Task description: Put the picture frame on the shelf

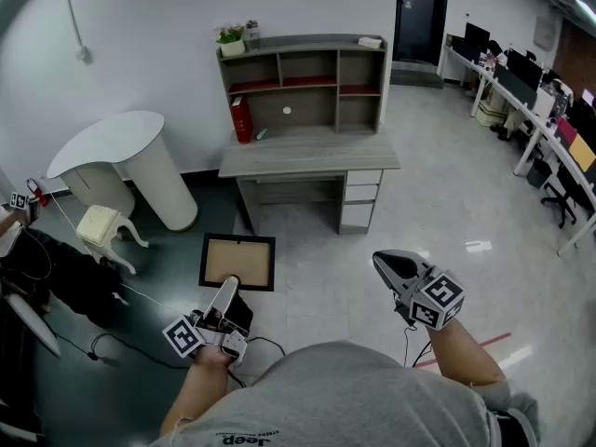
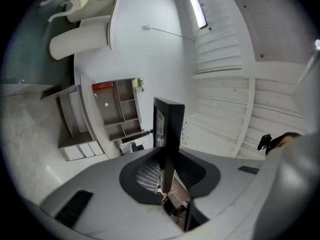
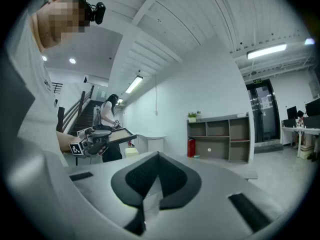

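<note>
The left gripper (image 1: 227, 289) pinches the picture frame (image 1: 238, 261) by its near edge. The right gripper (image 1: 382, 262) has its jaws pressed together.

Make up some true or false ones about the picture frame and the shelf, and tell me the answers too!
1. The left gripper is gripping the picture frame. True.
2. A red book stands inside the shelf. True.
3. The picture frame is already on the shelf. False: the left gripper holds it in the air, well away from the shelf.
4. A small plant sits on top of the shelf. True.
5. The right gripper is carrying something. False: its jaws are together with nothing between them.
</note>
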